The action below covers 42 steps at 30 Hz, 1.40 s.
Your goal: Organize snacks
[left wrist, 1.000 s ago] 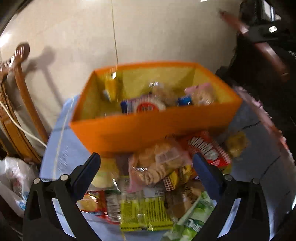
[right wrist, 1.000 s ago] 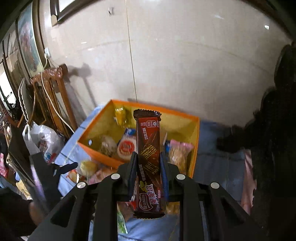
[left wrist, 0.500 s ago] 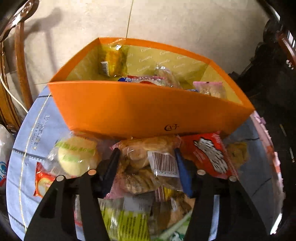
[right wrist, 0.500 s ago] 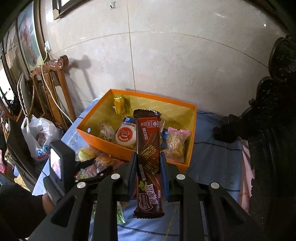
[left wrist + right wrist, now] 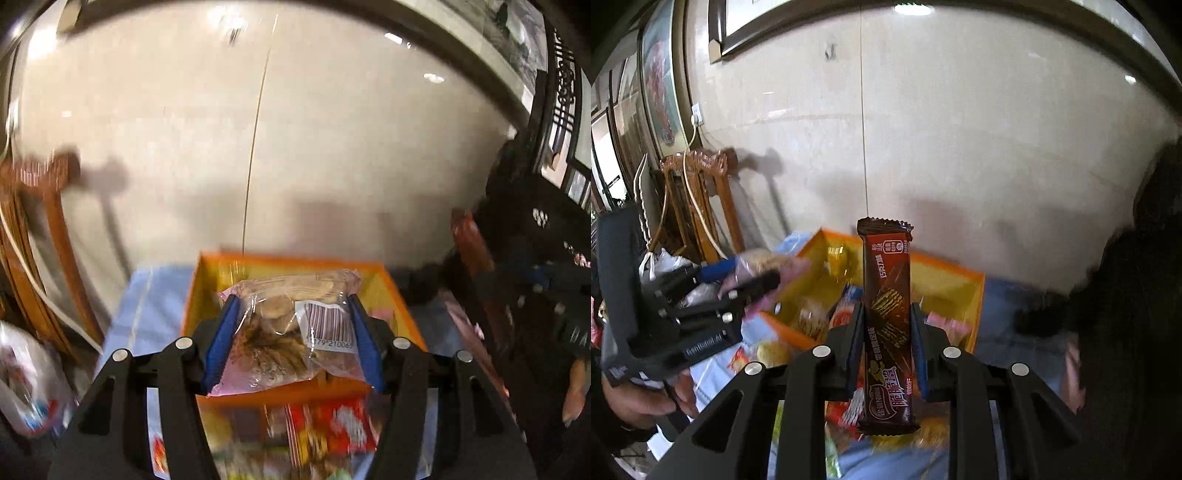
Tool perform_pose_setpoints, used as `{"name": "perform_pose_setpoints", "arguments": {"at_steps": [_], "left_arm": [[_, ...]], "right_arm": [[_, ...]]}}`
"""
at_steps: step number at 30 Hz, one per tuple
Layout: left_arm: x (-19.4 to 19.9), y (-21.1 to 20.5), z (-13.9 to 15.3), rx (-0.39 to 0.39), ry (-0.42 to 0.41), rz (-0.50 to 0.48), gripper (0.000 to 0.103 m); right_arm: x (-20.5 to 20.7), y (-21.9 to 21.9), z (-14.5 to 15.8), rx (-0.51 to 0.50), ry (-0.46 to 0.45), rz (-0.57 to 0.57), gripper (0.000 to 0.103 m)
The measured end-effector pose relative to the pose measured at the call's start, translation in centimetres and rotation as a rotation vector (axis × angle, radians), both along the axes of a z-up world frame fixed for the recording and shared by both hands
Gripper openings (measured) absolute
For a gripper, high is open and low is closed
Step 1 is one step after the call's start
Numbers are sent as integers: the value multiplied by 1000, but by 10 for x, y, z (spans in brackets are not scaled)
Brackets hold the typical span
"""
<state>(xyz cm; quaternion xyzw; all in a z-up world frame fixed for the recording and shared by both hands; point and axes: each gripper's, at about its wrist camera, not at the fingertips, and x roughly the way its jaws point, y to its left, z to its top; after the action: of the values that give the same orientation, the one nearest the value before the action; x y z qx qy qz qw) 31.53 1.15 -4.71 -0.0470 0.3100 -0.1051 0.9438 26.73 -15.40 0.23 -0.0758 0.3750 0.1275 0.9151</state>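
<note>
both tongs are pinching snacks. left gripper (image 5: 291,332) has its blue pads pressed against the two sides of a clear cookie bag (image 5: 291,328), which fills the gap between the fingers and pokes out past the tips; a barcode label sits on the bag's right half, near the right pad. the bag is lifted off the table, hanging above the front wall of the orange box (image 5: 402,314). its jaws closed on the bag within the last moment. in the right wrist view the same gripper (image 5: 738,277) appears blurred at the left, held in a hand (image 5: 642,402), with the bag over the box's left corner.

right gripper (image 5: 886,343) is pressed together on a brown chocolate wafer bar (image 5: 886,317), standing upright between the pads; the top half rises well above the fingertips and the lower end hangs below them. the bar is in the air in front of the box.

inside the box lie several packets, blurred. below the box on the blue tablecloth (image 5: 147,306) a heap of loose snacks includes a red packet (image 5: 332,428). a wooden chair (image 5: 698,203) stands at the left by the tiled wall, with a white plastic bag (image 5: 26,387) beside it.
</note>
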Motion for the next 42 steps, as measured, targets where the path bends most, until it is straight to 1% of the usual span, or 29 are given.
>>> {"name": "perform_pose_setpoints", "arguments": {"at_steps": [2,5,6,7,8,9,10,11,13,16,18,21,25,26,27,30,32,33,34,36,38,39,42], "left_arm": [[10,-2,20,11,-31,11,57],[30,-8,37,25,-40,31,57],[36,-9,38,33,-37,36,59],[47,-14,38,44,-15,36,67],[55,-18,36,59,7,45,70],[59,-20,34,67,18,57,83],[65,-21,32,79,32,76,94],[66,-20,29,92,35,92,94],[64,-19,24,97,39,91,94],[52,-13,14,132,42,71,95],[43,-1,5,132,56,64,95],[17,17,-21,156,91,50,95],[-29,44,-72,151,164,30,95],[-40,48,-85,149,183,22,95],[-55,52,-104,144,210,14,95],[-78,54,-142,151,255,10,95],[-89,49,-163,163,266,8,91],[-90,45,-170,171,272,9,85],[-88,41,-180,174,293,12,83],[-84,36,-187,167,311,24,83],[-79,29,-191,149,328,30,83],[-77,26,-191,146,328,28,83],[-74,14,-192,168,315,5,83]], "right_arm": [[10,1,12,-10,-20,-5,23],[30,-1,26,-16,-34,-18,23],[35,-1,28,-13,-31,-17,24],[43,-2,27,0,-14,-11,24],[50,-3,25,10,7,-8,25],[59,-3,19,-4,29,-27,41],[63,-3,15,-37,29,-57,62],[65,-4,12,-86,14,-95,67],[61,-9,8,-81,8,-104,68],[49,-18,-6,-63,32,-102,68],[38,-22,-17,-45,56,-98,68],[11,-23,-43,-5,108,-91,68],[-30,-8,-91,21,193,-53,69],[-42,-3,-105,31,214,-44,71],[-60,4,-127,36,243,-37,71],[-99,25,-181,22,306,-16,71],[-116,40,-210,-10,328,7,71],[-126,50,-225,-21,338,29,72],[-135,60,-236,-56,332,47,72],[-147,75,-248,-95,318,93,73],[-154,88,-257,-133,300,113,76],[-155,91,-259,-131,295,112,78],[-153,96,-263,-128,275,81,81]]}}
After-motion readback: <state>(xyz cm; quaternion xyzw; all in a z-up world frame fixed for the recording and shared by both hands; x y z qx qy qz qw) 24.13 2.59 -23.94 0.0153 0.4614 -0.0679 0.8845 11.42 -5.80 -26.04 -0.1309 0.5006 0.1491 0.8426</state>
